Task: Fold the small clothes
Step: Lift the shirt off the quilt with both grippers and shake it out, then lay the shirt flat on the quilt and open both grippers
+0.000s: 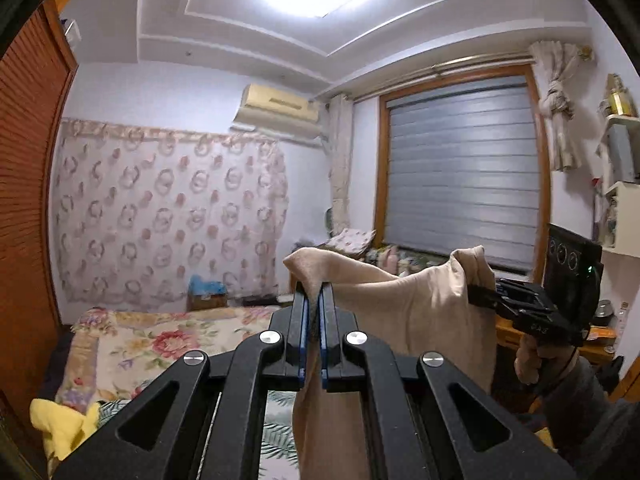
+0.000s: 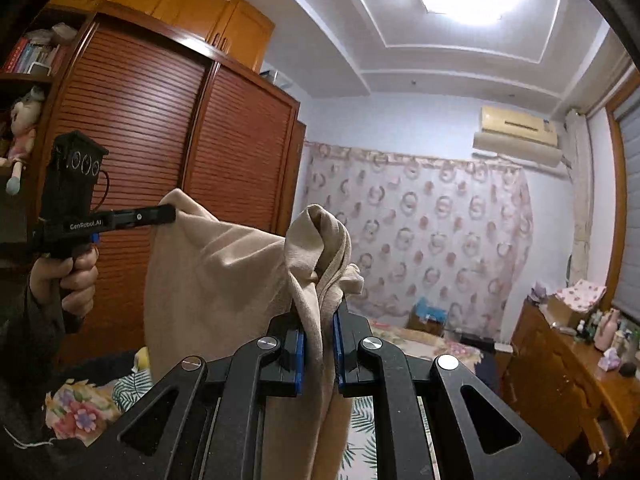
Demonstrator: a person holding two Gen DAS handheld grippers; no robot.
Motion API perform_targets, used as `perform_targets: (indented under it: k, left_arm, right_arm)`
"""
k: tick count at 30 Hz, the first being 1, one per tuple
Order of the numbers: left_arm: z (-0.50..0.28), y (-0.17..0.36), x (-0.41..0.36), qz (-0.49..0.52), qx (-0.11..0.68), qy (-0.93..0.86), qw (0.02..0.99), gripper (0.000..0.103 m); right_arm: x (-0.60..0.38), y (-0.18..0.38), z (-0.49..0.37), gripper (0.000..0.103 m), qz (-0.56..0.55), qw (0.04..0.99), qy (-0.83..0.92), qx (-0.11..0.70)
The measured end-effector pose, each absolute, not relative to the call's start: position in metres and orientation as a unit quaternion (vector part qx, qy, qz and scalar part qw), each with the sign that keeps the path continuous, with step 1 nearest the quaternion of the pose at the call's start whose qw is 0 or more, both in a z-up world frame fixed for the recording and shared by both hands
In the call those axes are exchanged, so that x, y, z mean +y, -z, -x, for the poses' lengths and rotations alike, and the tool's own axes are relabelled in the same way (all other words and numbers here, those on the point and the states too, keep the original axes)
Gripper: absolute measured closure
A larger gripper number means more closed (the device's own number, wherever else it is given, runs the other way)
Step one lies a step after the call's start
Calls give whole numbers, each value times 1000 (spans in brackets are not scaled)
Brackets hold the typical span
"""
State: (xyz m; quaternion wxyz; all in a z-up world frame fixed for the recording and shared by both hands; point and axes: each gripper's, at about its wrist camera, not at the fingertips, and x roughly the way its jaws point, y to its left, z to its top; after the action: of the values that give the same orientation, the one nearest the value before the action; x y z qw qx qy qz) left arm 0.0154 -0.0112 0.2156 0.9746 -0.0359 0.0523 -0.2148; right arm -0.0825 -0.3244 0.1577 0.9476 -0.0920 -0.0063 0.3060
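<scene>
A beige garment (image 1: 420, 304) hangs in the air, stretched between my two grippers above the bed. My left gripper (image 1: 314, 300) is shut on one top corner of it. In the left wrist view my right gripper (image 1: 476, 292) pinches the other top corner at the right. In the right wrist view my right gripper (image 2: 320, 312) is shut on a bunched corner of the beige garment (image 2: 216, 280), and my left gripper (image 2: 170, 214) holds the far corner at the left. The cloth hangs down between them.
A bed with a floral cover (image 1: 160, 344) lies below. A yellow cloth (image 1: 60, 420) lies at its near left corner. A wooden wardrobe (image 2: 160, 140) stands to the left, a wooden dresser (image 2: 560, 360) with bottles to the right, a window with blinds (image 1: 460, 176) behind.
</scene>
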Motion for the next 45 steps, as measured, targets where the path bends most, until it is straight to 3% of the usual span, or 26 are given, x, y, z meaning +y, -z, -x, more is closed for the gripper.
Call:
perform_targets:
  k: [14, 20, 28, 32, 34, 35, 37, 40, 45]
  left_arm:
    - [-287, -49, 38, 17, 242, 76, 967, 98]
    - [-344, -4, 34, 5, 286, 74, 955, 98]
    - [-361, 19, 32, -9, 310, 78, 947, 97]
    - [-342, 25, 30, -19, 314, 98, 944, 60]
    - [-331, 28, 28, -27, 323, 107, 940, 58]
    - [-321, 30, 26, -29, 328, 110, 938, 49]
    - [-302, 32, 25, -28, 330, 117, 936, 35]
    - [-269, 38, 22, -25, 339, 129, 932, 25]
    - [-218, 52, 16, -22, 359, 127, 924, 25]
  right_arm:
    - [-249, -80, -193, 92, 149, 933, -285, 164]
    - [-238, -59, -279, 92, 157, 920, -274, 231]
    - [-236, -49, -319, 92, 148, 914, -244, 287]
    - [-235, -45, -327, 73, 143, 914, -215, 313]
    - [-245, -51, -320, 61, 128, 916, -211, 317]
    - [-249, -55, -315, 52, 122, 918, -211, 315]
    - [-259, -60, -298, 46, 112, 919, -217, 311]
    - [-270, -63, -261, 45, 105, 917, -227, 310]
    - [-290, -51, -198, 45, 92, 912, -245, 316]
